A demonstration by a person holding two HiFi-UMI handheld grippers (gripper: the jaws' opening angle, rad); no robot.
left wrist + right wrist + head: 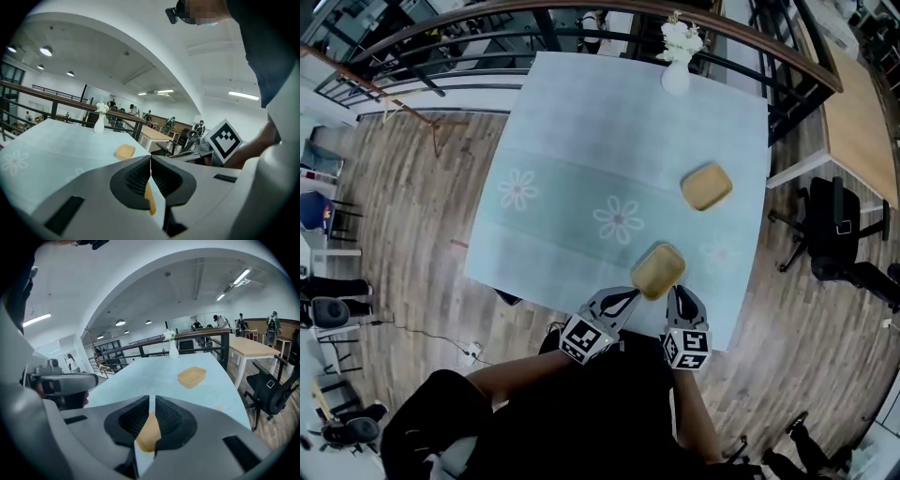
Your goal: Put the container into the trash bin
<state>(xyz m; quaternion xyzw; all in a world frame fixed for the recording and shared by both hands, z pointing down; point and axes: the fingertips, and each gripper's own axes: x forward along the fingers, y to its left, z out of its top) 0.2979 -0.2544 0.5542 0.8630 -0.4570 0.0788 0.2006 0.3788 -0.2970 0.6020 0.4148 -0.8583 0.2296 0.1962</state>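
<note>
One white vase is counted on the single counter, with one bunch of white flowers in it. Two tan containers are counted: the container nearer the vase and the container farther from the vase. Three flower prints are made out on the counter, one of them faint. Two sets of tongs are counted, the left tongs and the right tongs.

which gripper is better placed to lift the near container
Right, probably. Both pinch the rim of the near container, but the right gripper shows more of it between its jaws; the left gripper holds only a thin sliver.
</note>
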